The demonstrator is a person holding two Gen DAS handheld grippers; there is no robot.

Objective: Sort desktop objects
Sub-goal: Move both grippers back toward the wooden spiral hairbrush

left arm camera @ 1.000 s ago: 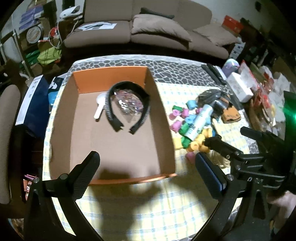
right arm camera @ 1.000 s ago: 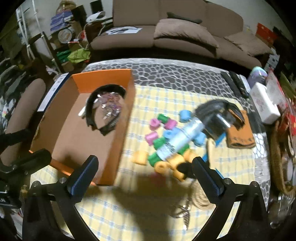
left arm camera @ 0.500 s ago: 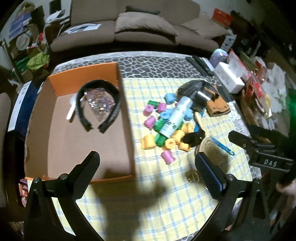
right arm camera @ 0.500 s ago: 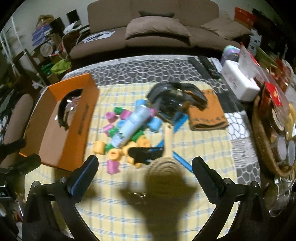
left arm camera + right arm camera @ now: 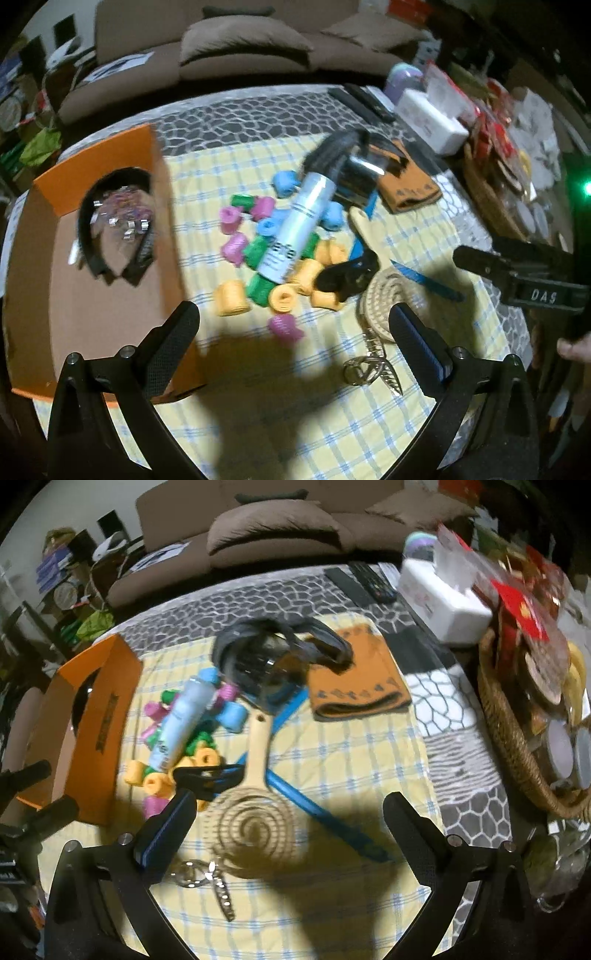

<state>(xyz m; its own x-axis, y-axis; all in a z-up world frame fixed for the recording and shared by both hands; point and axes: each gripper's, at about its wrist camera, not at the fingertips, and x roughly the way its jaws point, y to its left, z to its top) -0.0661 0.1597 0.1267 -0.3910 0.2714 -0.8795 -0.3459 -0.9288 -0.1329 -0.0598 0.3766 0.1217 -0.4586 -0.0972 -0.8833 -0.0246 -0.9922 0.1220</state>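
An orange cardboard box (image 5: 110, 155) stands at the left, with a black headband (image 5: 110, 221) and a bag of small clips inside. Right of it lies a pile of coloured hair rollers (image 5: 258, 251) under a white spray bottle (image 5: 299, 225). A black clip (image 5: 347, 277), a wooden spiral hairbrush (image 5: 255, 819), a blue comb (image 5: 325, 812) and a metal key ring (image 5: 207, 878) lie nearer. My left gripper (image 5: 295, 343) hangs open above the cloth just in front of the rollers. My right gripper (image 5: 291, 827) is open over the hairbrush. Neither holds anything.
A folded orange cloth (image 5: 354, 675) and dark looped headbands (image 5: 273, 657) lie behind the pile. A wicker basket (image 5: 509, 738) of packets, a white tissue box (image 5: 443, 602) and remotes (image 5: 369, 579) crowd the right side. A brown sofa stands behind the table.
Both grippers have swung to the right, from over the box towards the rollers and the hairbrush. Both have stayed open. Nothing on the table has moved.
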